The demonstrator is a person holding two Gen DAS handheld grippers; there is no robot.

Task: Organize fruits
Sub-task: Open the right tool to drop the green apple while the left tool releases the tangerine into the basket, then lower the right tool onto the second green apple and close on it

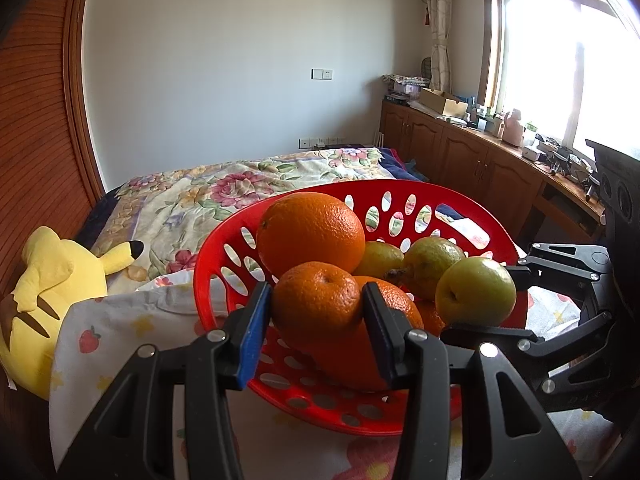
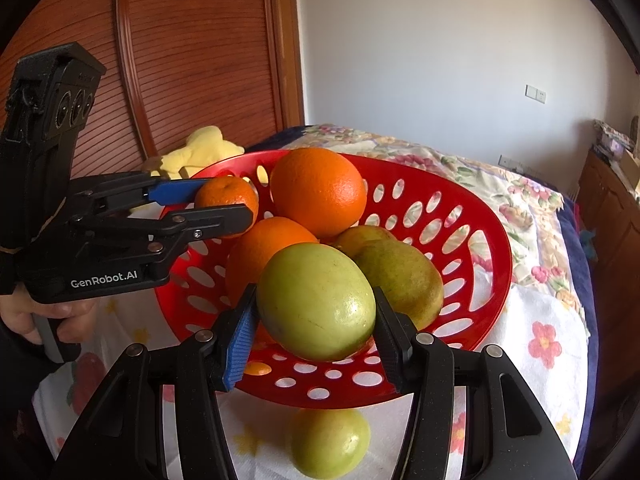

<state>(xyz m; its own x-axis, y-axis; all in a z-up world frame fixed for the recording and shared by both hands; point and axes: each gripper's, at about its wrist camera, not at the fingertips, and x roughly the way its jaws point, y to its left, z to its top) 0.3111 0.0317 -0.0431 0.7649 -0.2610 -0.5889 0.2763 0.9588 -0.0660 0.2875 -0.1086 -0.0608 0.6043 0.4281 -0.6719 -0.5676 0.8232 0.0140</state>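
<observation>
fruit basket sits on a flowered bedsheet, probably a bed.

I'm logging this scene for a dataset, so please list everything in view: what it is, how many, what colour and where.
basket: one, red, perforated, on the bed cloth
large orange: one, orange, top of the pile in the basket
small orange: one, orange, between the left gripper's pads
green fruit: one, yellow-green, between the right gripper's pads
second green fruit: one, yellow-green, on the cloth in front of the basket
other fruit in the basket: more orange and green pieces, partly hidden, count unclear
plush toy: one, yellow, on the bed left of the basket
left gripper: one, black, blue pad
right gripper: one, black, blue pad
hand: one, holding the left gripper's handle
</observation>
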